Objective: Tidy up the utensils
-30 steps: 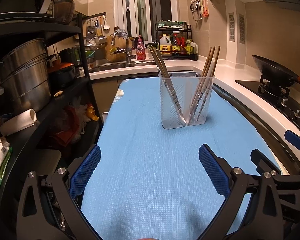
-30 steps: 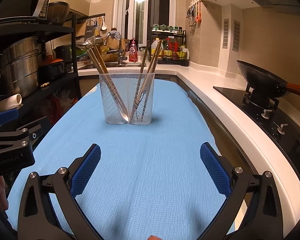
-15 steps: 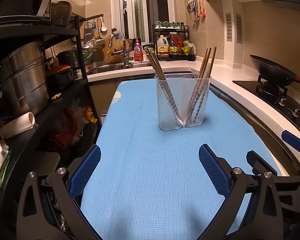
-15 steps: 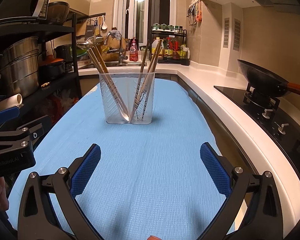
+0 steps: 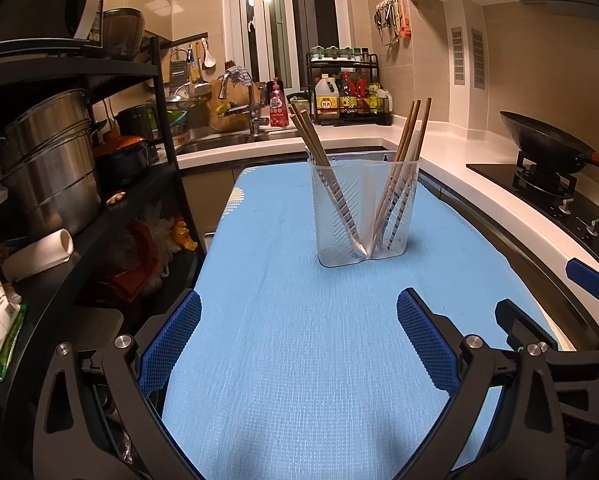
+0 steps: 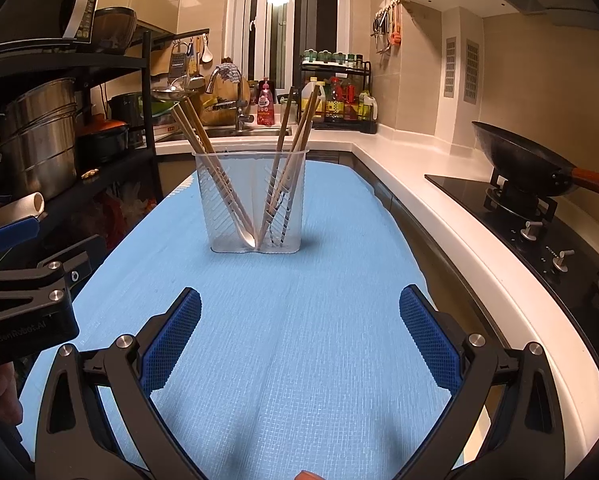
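A clear plastic utensil holder [image 5: 361, 212] [image 6: 255, 200] with two compartments stands upright on the blue mat [image 5: 299, 340] [image 6: 299, 320]. Wooden chopsticks [image 5: 319, 160] [image 6: 203, 152] lean left in its left compartment, and another bunch of chopsticks [image 5: 407, 148] [image 6: 295, 140] leans right in the right one. My left gripper [image 5: 298, 340] hovers open over the near mat, well short of the holder, with nothing between its blue pads. Likewise open and empty is my right gripper [image 6: 299, 340], to the right of the left one. Each gripper shows at the edge of the other's view.
A black shelf rack [image 5: 79, 160] with steel pots [image 5: 47, 160] lines the left side. At the back are a sink [image 5: 219, 144] and a bottle rack [image 5: 347, 96]. A white counter [image 6: 439, 208] and a hob with a black wok [image 6: 523, 160] run along the right.
The left wrist view has shifted slightly, so the holder sits a little more to the left and farther off. Both grippers stay open; the right one has hardly moved.
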Tool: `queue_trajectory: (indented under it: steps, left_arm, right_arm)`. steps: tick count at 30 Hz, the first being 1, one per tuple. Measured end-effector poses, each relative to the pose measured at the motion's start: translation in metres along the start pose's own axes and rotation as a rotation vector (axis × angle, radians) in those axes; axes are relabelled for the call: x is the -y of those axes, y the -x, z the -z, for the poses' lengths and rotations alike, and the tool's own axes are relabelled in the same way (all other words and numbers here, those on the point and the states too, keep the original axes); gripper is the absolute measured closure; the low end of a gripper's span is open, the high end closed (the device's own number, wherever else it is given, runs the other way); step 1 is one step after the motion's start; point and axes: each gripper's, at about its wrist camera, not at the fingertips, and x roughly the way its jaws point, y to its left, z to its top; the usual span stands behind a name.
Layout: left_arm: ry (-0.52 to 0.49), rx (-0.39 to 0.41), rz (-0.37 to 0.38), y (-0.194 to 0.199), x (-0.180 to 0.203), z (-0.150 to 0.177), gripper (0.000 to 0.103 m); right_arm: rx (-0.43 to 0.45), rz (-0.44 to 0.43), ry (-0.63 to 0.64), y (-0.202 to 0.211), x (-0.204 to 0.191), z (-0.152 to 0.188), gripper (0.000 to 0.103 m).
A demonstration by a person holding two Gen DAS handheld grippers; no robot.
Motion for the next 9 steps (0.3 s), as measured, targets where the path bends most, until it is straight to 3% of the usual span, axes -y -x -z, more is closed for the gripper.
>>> queue_trajectory:
  steps: [9]
  left_arm:
    - [0.02,-0.021,0.039,-0.0001,-0.0056,-0.0021,0.008]
  right_arm:
    - [-0.012,-0.014,0.007,-0.0012,-0.0005,0.0001,0.005]
